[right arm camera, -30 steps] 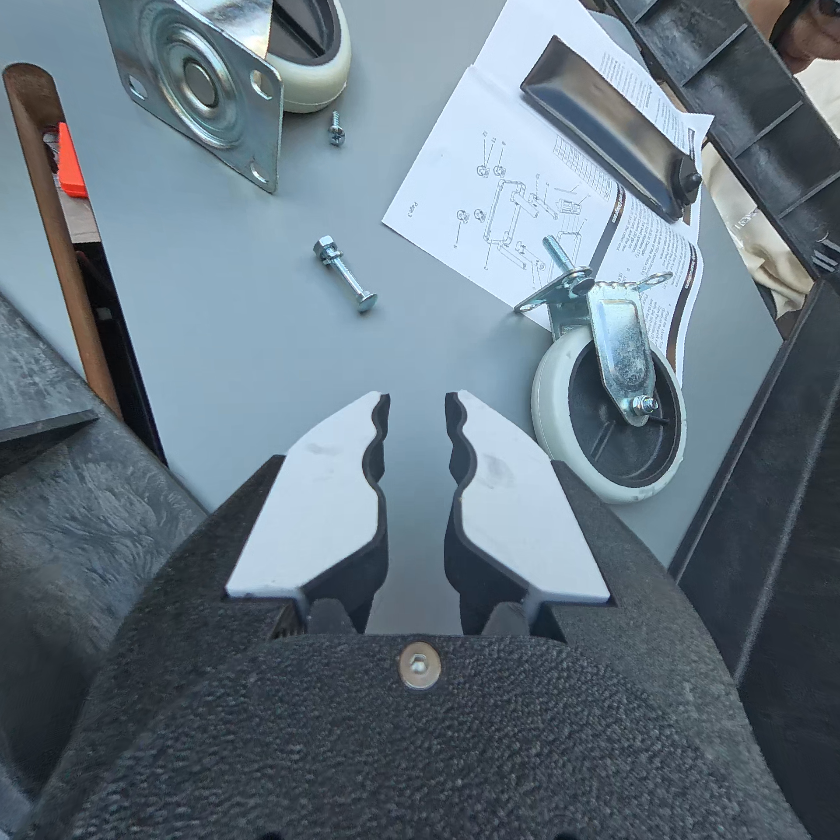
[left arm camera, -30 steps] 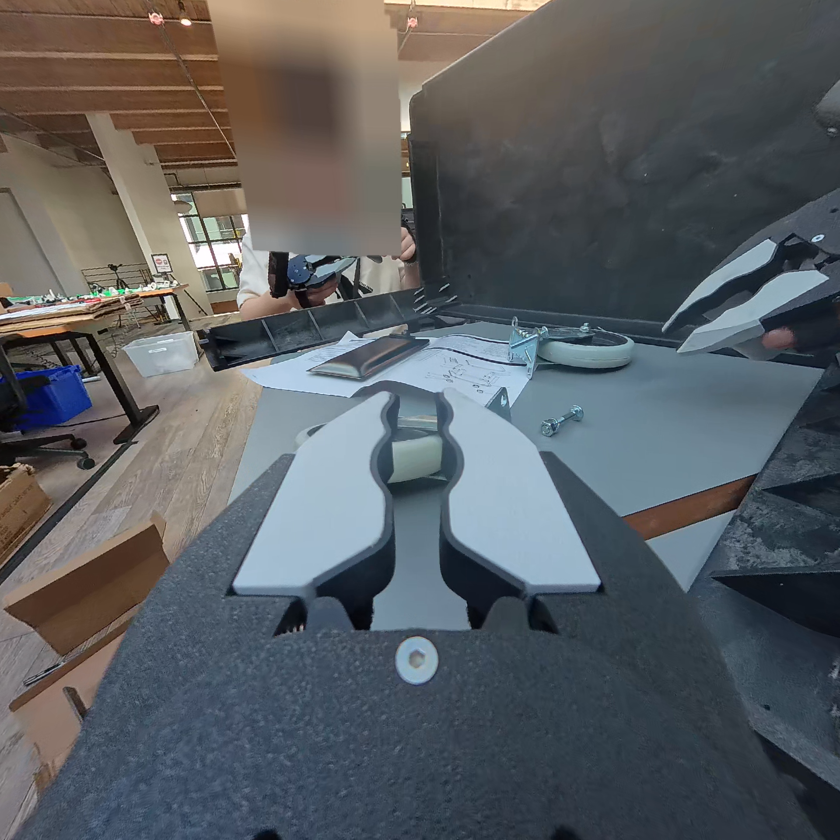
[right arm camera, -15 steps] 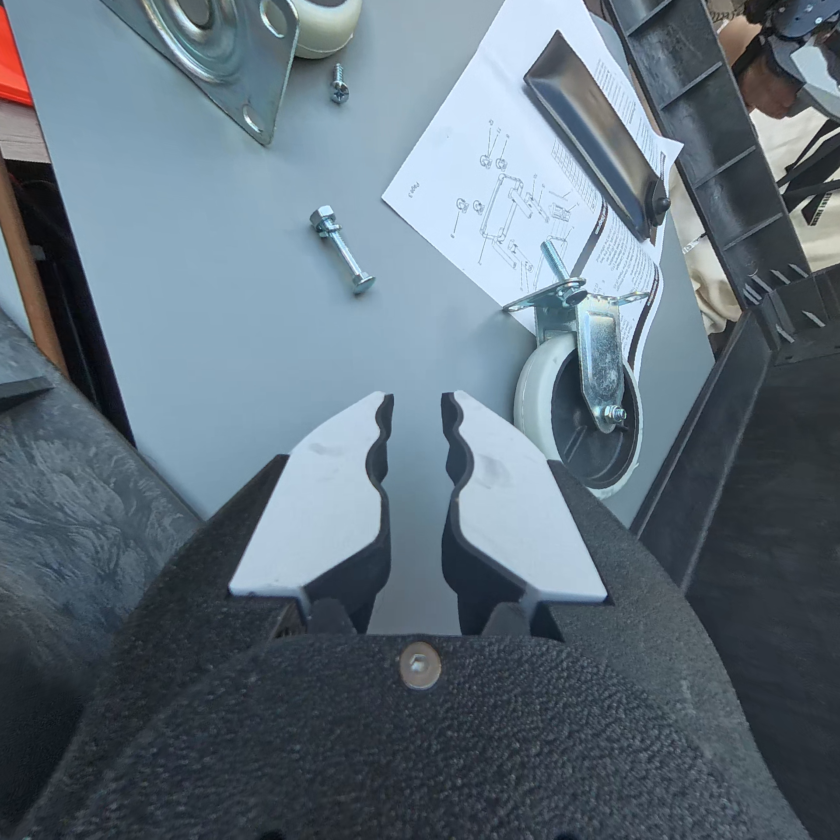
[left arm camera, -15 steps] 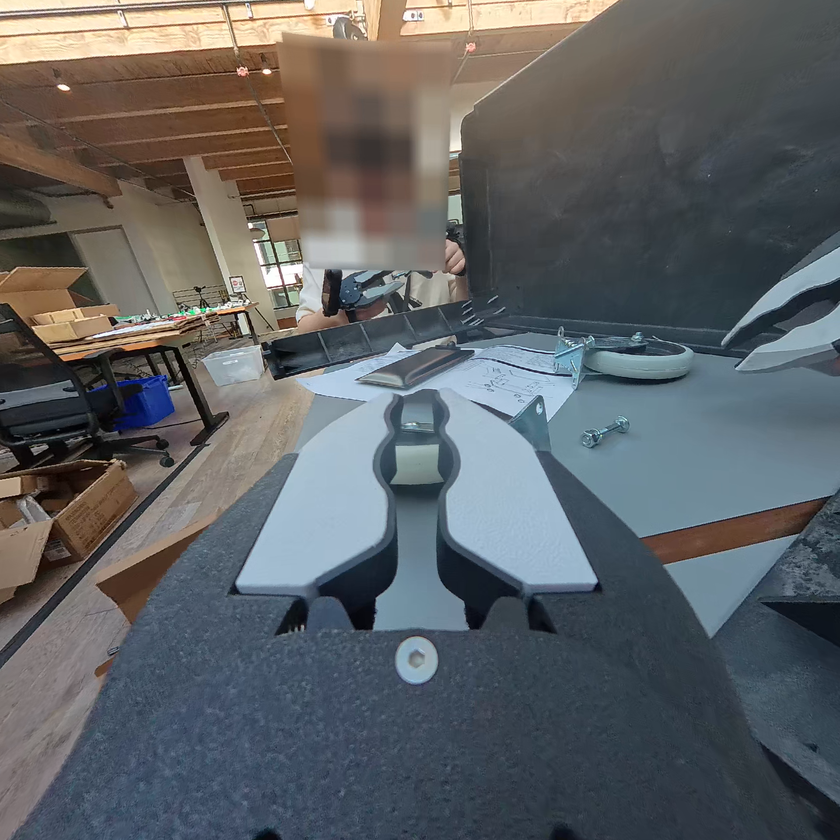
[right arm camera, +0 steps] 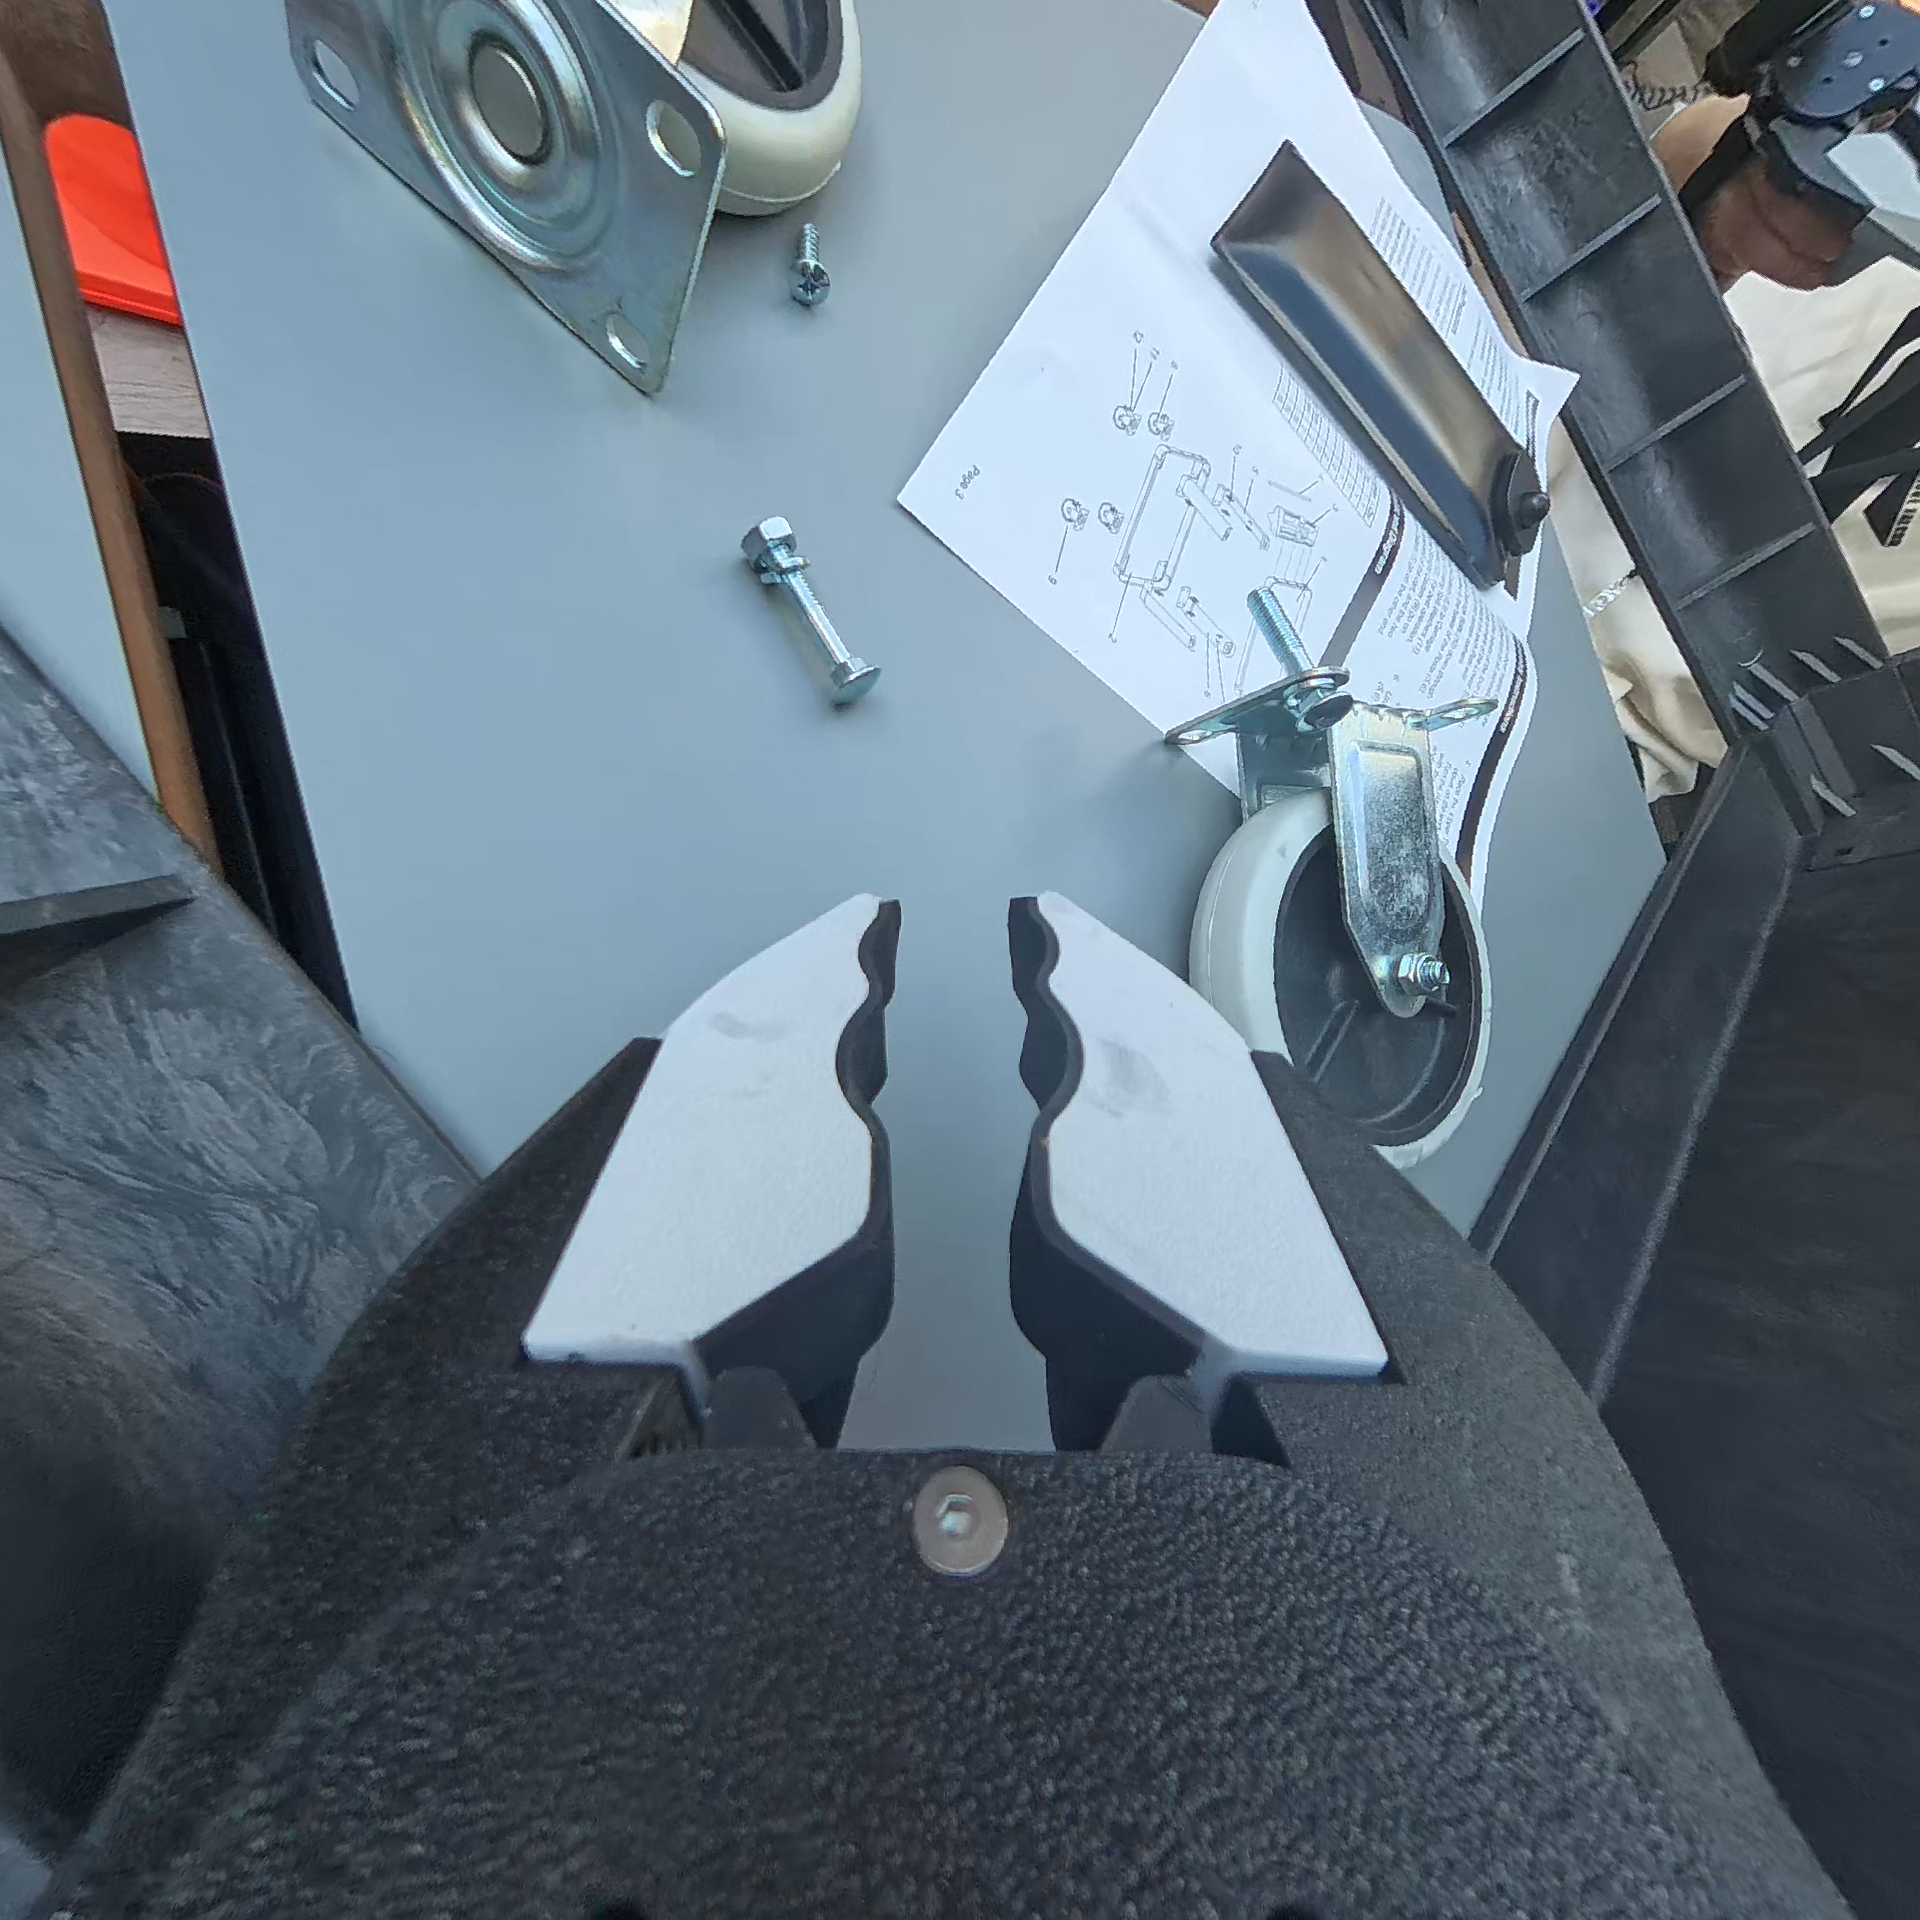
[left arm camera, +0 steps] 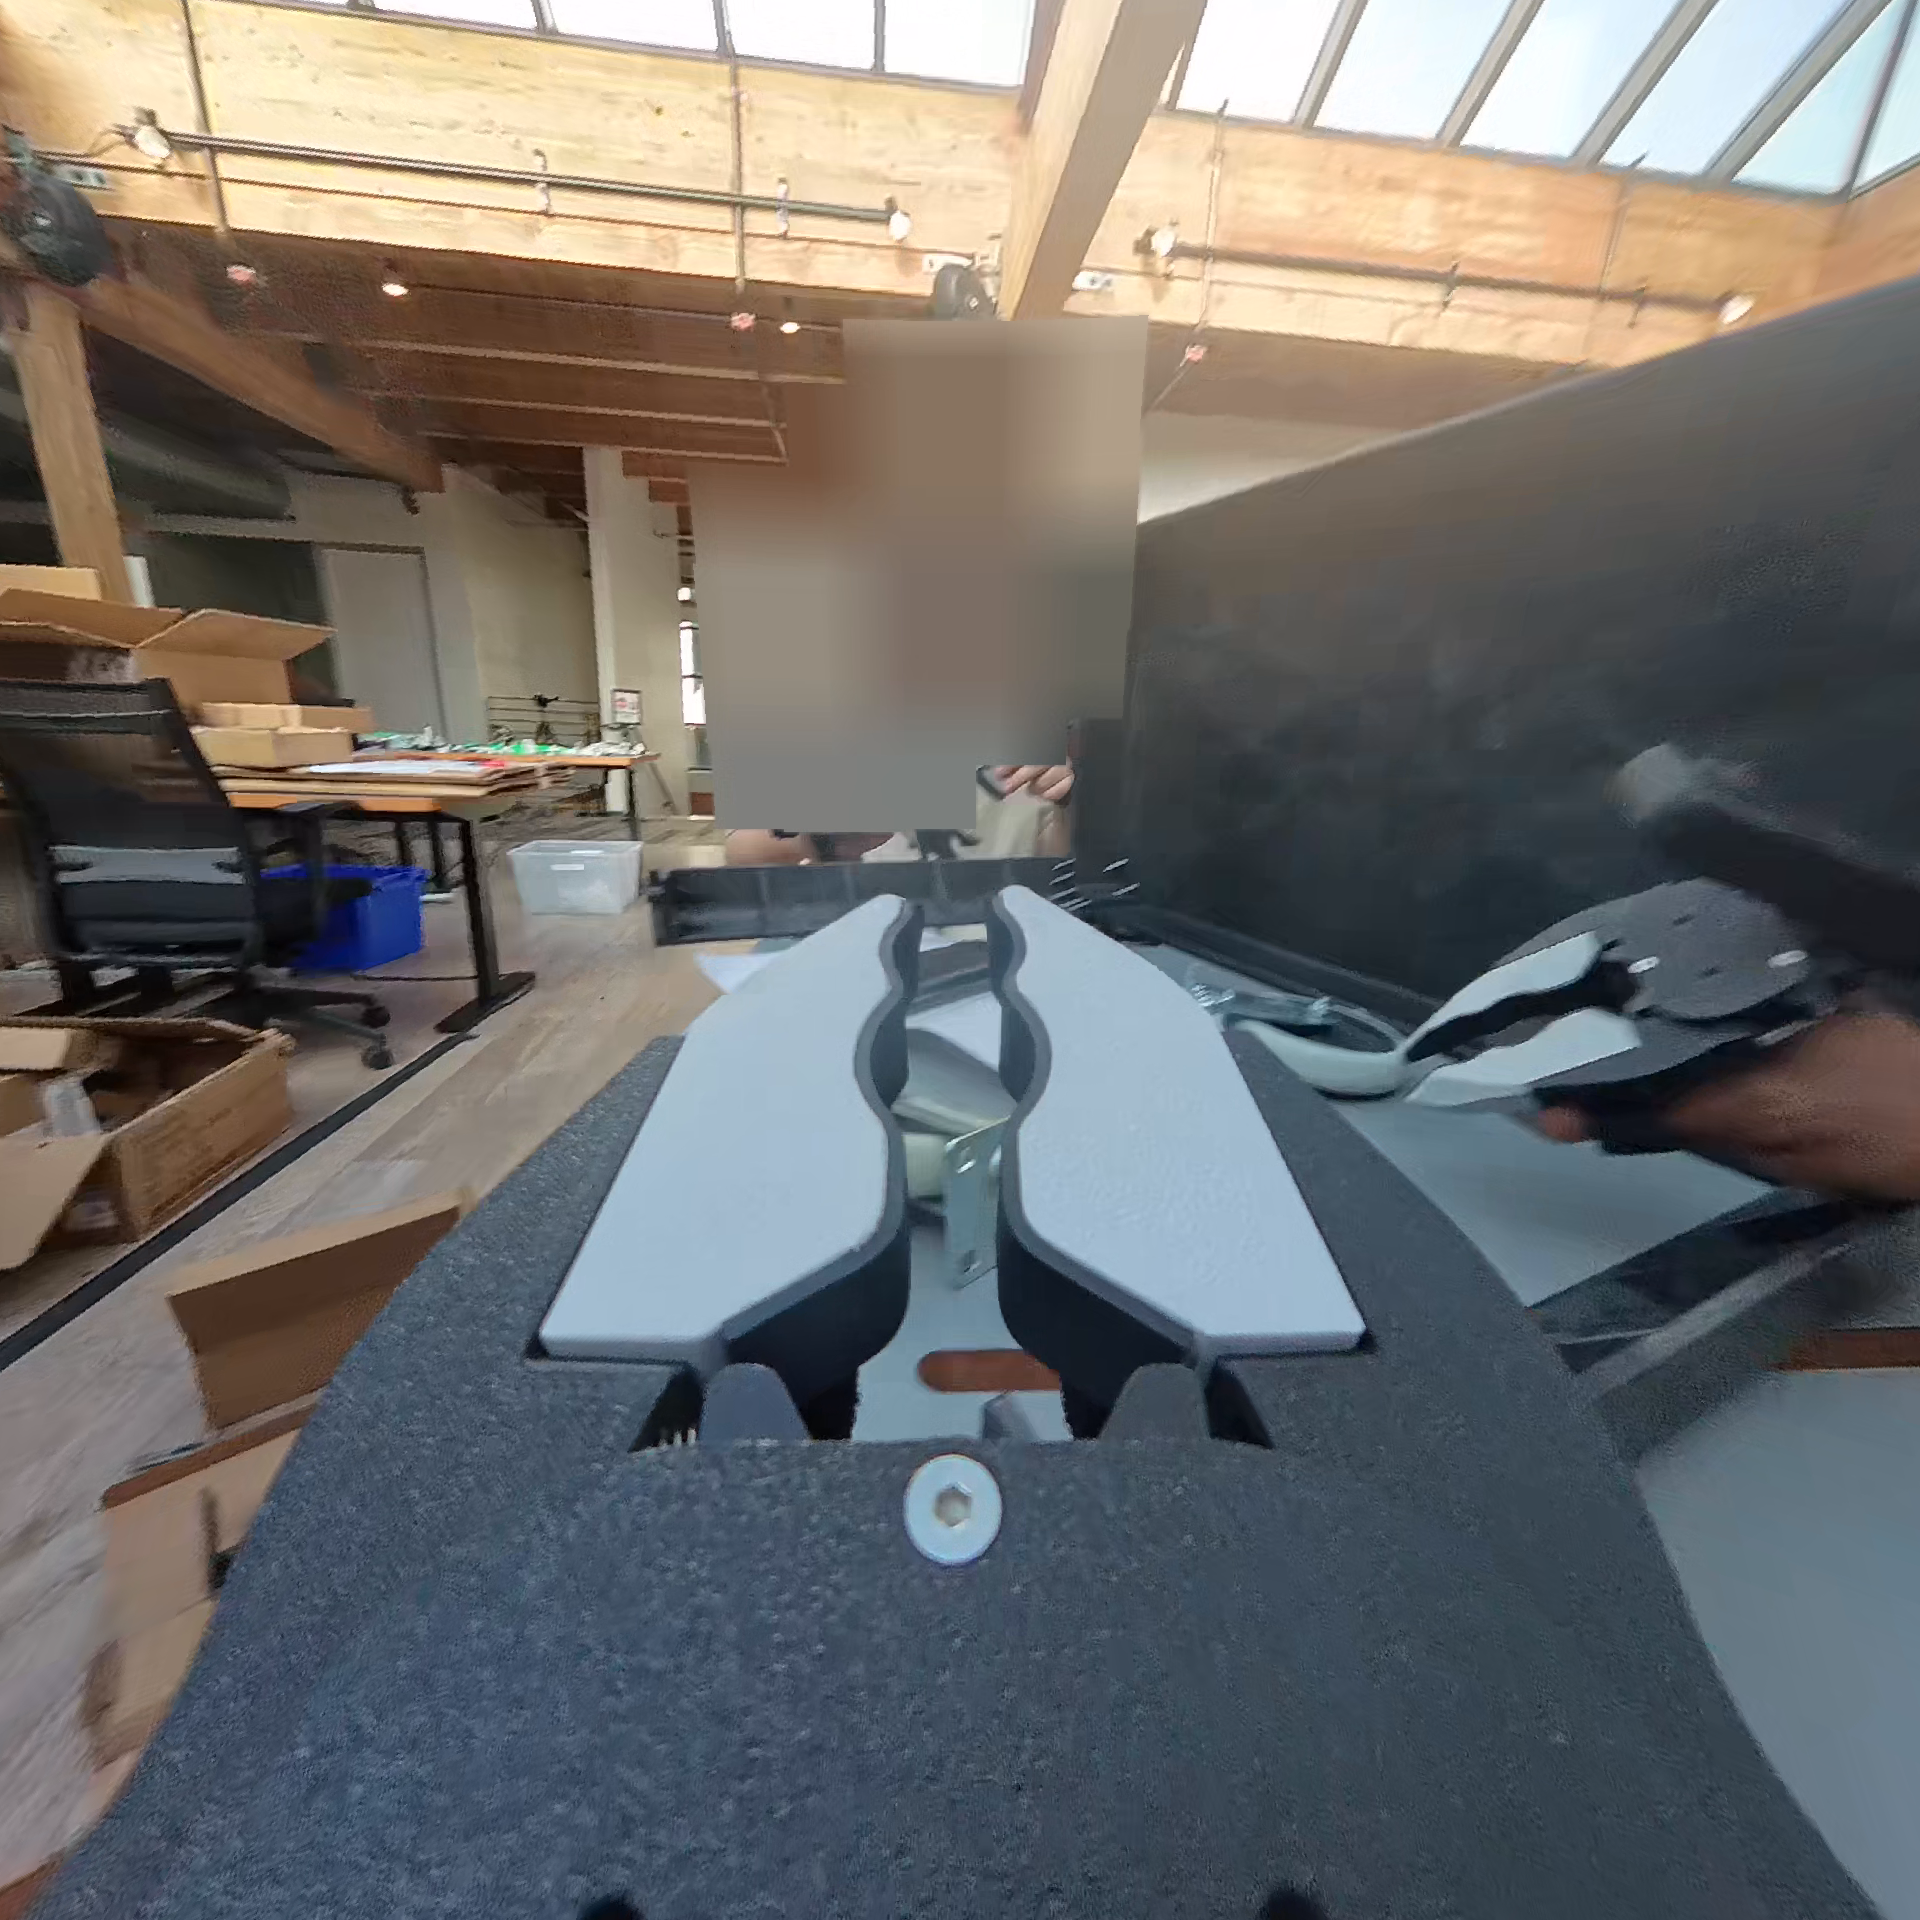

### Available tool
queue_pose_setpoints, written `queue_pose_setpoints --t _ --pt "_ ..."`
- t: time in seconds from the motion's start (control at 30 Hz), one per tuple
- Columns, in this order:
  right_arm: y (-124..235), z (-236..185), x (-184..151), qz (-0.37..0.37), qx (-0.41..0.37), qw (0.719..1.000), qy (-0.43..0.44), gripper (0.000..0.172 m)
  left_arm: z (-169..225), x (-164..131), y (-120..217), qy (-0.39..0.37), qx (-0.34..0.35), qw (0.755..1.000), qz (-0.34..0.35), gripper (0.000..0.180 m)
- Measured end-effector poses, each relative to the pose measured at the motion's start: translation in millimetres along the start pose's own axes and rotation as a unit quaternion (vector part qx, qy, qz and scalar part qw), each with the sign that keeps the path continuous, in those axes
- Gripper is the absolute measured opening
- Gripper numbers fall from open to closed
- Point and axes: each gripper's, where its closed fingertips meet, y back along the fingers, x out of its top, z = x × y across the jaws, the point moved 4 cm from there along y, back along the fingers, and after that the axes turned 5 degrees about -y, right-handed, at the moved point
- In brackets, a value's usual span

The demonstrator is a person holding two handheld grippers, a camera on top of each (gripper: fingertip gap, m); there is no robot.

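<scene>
Over the grey table [right arm camera: 520, 831], the right hand-held gripper [right arm camera: 954, 914] hangs with its jaws narrowly parted and nothing between them. A white caster [right arm camera: 1340, 997] lies on its side just beside its right finger, and a bolt [right arm camera: 810, 613] lies ahead, apart from it. The left hand-held gripper [left arm camera: 951, 914] is likewise narrow and bare. A second caster's mounting plate [left arm camera: 971, 1184] shows through the gap, below the fingers (no pad presses on it). Compared with a second ago, the left view has tipped upward, showing more ceiling. The right view has closed slightly on the white caster.
</scene>
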Motion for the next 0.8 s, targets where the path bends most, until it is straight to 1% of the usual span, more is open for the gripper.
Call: queue_pose_setpoints --t 0.03,0.07,0.1,0.13,0.17,0.2,0.23,0.27,0.3,0.33,0.4,0.43,0.47,0.53,0.57,0.6,0.63,0.7,0.73,0.77,0.8 --pt "-0.6 -0.6 0.0 -0.001 0.002 1.000 0.000 0.021 22.3 30.7 2.9 0.030 -0.040 0.998 0.030 0.014" --pt "-1.2 -1.2 -0.3 -0.004 0.004 1.000 0.001 0.021 48.6 66.6 5.3 0.071 -0.091 0.990 0.076 0.016" --pt "-1.8 -1.7 -0.9 -0.007 0.005 1.000 0.002 0.021 76.7 106.1 8.5 0.116 -0.147 0.973 0.133 0.017" --pt "-2.3 -2.1 -1.5 -0.010 0.005 1.000 0.003 0.021 105.0 146.2 13.5 0.161 -0.205 0.945 0.197 0.017" --pt "-2.7 -2.6 -2.0 -0.012 0.005 1.000 0.005 0.021 131.8 183.9 19.9 0.204 -0.263 0.907 0.260 0.019" --pt "-3.0 -3.0 -2.5 -0.014 0.006 1.000 0.006 0.021 156.6 216.4 26.5 0.238 -0.316 0.863 0.315 0.023" --pt "-3.1 -3.2 -2.7 -0.015 0.005 1.000 0.008 0.021 179.9 242.2 31.6 0.261 -0.362 0.821 0.356 0.028" --pt "-3.1 -3.5 -2.9 -0.016 0.005 1.000 0.009 0.021 202.0 261.0 33.9 0.274 -0.396 0.787 0.384 0.035" --pt "-3.1 -3.6 -3.0 -0.016 0.005 1.000 0.010 0.021 223.2 273.8 33.8 0.284 -0.425 0.760 0.402 0.042" --pt "-2.9 -3.8 -3.2 -0.016 0.006 1.000 0.010 0.021 242.7 282.4 33.1 0.294 -0.451 0.733 0.415 0.047" --pt "-2.5 -3.7 -3.0 -0.013 0.008 1.000 0.009 0.021 273.4 290.2 30.5 0.328 -0.489 0.680 0.438 0.056" --pt "-2.3 -3.4 -2.6 -0.012 0.010 1.000 0.007 0.021 284.6 290.2 28.4 0.345 -0.501 0.659 0.443 0.058" --pt "-2.2 -3.1 -2.3 -0.010 0.012 1.000 0.004 0.021 293.4 288.0 26.1 0.359 -0.509 0.644 0.443 0.060" --pt "-1.6 -2.3 -1.8 -0.006 0.017 1.000 -0.003 0.021 300.9 279.6 19.8 0.390 -0.508 0.628 0.442 0.061" --pt "-1.3 -2.0 -1.5 -0.003 0.019 1.000 -0.006 0.021 302.7 275.3 18.2 0.409 -0.511 0.615 0.440 0.060" --pt "-0.8 -1.8 -1.0 0.000 0.022 1.000 -0.009 0.021 306.4 271.3 17.6 0.419 -0.519 0.606 0.433 0.060" --pt "-0.3 -1.7 -0.6 0.002 0.025 1.000 -0.012 0.021 311.4 267.8 17.5 0.418 -0.525 0.606 0.428 0.060" --pt "0.1 -1.3 0.0 0.006 0.029 0.999 -0.017 0.021 317.9 264.2 17.1 0.396 -0.519 0.621 0.433 0.060" --pt "0.2 -1.3 0.2 0.006 0.031 0.999 -0.019 0.021 316.9 264.0 14.7 0.395 -0.501 0.630 0.442 0.060" --pt "0.3 -1.4 0.2 0.007 0.033 0.999 -0.020 0.021 314.3 264.6 13.2 0.402 -0.488 0.631 0.451 0.060" --pt "0.3 -1.3 0.2 0.007 0.034 0.999 -0.020 0.021 314.3 266.0 13.8 0.405 -0.489 0.625 0.455 0.060"
